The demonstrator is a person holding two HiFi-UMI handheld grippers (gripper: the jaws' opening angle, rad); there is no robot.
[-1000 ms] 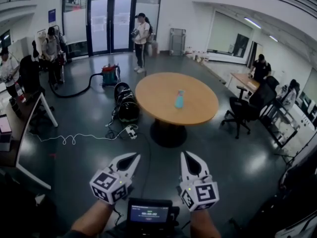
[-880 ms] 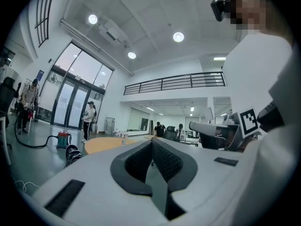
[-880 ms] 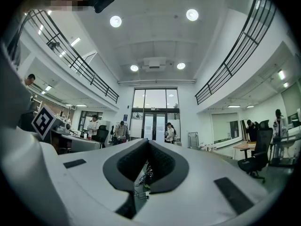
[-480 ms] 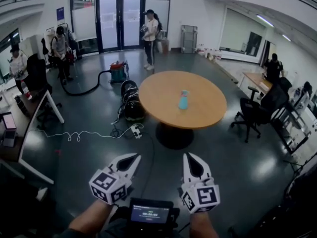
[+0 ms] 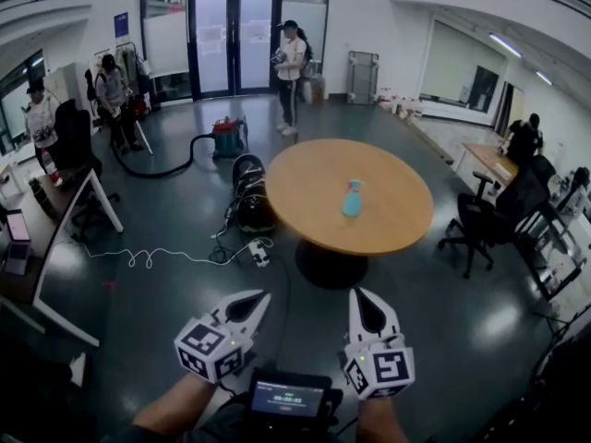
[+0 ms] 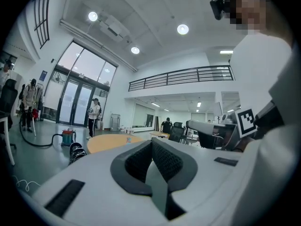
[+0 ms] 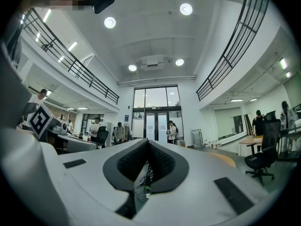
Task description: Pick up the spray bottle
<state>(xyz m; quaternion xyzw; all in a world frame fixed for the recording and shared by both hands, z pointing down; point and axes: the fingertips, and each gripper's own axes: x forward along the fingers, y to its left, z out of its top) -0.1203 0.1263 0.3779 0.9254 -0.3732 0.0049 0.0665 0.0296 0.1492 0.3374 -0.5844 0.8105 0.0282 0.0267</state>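
Observation:
A light blue spray bottle [image 5: 352,198] stands upright near the middle of a round wooden table [image 5: 314,178] some way ahead of me. In the left gripper view the spray bottle [image 6: 129,139] shows as a tiny shape on the round table [image 6: 106,142]. My left gripper [image 5: 259,298] is held low at the bottom of the head view, shut and empty. Beside it my right gripper [image 5: 362,296] is also shut and empty. Both point toward the table and are far short of it.
A black wheeled bag [image 5: 249,192] and a power strip with white cable [image 5: 259,252] lie on the floor left of the table. A red vacuum [image 5: 228,138] stands farther back. Office chairs [image 5: 476,229] stand to the right, a desk [image 5: 42,257] to the left. Several people stand around.
Both grippers and the head view have moved forward toward the table. The table and bottle appear slightly nearer and lower in the head view. Both grippers stay shut.

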